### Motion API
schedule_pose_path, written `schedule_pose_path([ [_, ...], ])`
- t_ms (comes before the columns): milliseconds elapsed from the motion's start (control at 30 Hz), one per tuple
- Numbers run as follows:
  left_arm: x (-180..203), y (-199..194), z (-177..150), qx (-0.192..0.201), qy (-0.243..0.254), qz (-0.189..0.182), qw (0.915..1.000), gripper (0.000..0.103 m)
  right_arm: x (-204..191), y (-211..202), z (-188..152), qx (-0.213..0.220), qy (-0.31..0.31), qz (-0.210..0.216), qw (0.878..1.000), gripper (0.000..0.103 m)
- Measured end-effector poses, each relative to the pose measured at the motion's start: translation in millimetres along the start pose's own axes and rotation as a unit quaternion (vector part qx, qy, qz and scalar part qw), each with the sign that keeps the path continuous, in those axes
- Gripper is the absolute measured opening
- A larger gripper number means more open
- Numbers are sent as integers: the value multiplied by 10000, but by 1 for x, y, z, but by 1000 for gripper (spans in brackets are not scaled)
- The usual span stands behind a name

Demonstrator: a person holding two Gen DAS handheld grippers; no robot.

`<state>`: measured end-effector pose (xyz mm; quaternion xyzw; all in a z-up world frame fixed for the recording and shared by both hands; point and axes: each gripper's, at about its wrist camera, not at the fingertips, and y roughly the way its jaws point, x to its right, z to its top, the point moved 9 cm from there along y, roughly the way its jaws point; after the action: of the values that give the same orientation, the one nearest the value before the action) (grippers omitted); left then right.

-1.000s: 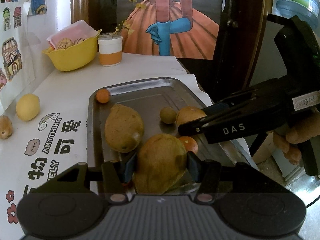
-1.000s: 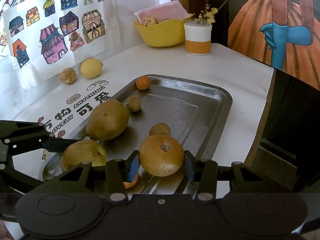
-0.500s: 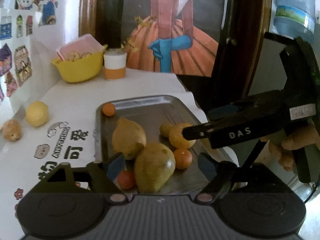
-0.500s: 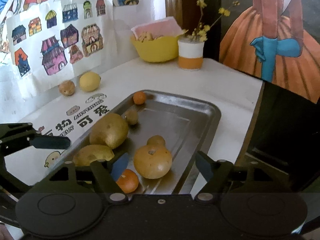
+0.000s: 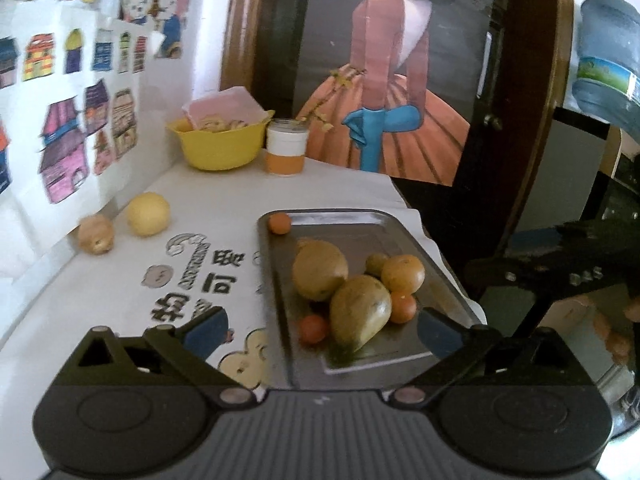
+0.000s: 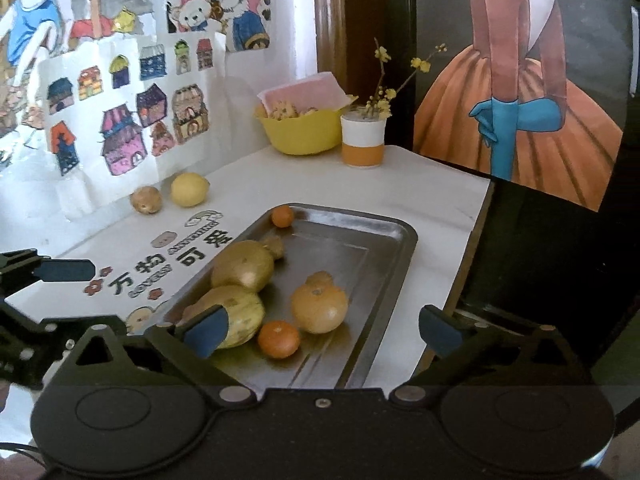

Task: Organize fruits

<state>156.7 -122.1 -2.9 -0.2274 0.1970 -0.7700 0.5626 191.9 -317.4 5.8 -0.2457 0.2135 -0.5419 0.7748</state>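
a second ago the left gripper [image 5: 322, 330] was clamped on the near mango [image 5: 360, 312] and the right gripper [image 6: 320, 334] on the round orange fruit [image 6: 319, 307]; now both sets of jaws stand wide apart and raised back, with both fruits lying free in the metal tray [image 6: 394, 236], so i judge that placing step done. the lemon [image 6: 189, 189] and a small brown fruit [image 6: 146, 199] sit on the table at far left, outside the tray. the small fruit behind the far mango [image 6: 243, 266] is half hidden, and the yellow bowl [image 6: 304, 133] holds something too blurred to name.
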Motion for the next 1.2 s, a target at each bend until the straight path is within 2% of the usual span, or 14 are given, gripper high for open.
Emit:
schedule_pose_path([
  [233,-22,-24,-22,-151,-255,173,9994,102,-33,-29,-29,-260,-153,66,9995,102],
  [433,-45,-44,-53,-489,-380,416,9972,102,-74,-34,-62,-803,-475,247,9953,102],
  [667,-76,-67,-76,-680,-534,735,9935,102,-126,-32,-84,-1158,-784,674,9879,102],
  [967,-127,-85,-57,-535,-655,1325,9876,102,-190,-17,-54,-969,-1257,1167,9804,102],
  [1200,-152,-77,-35,-421,-697,1544,9846,102,-214,5,-20,-793,-1444,1455,9755,102],
])
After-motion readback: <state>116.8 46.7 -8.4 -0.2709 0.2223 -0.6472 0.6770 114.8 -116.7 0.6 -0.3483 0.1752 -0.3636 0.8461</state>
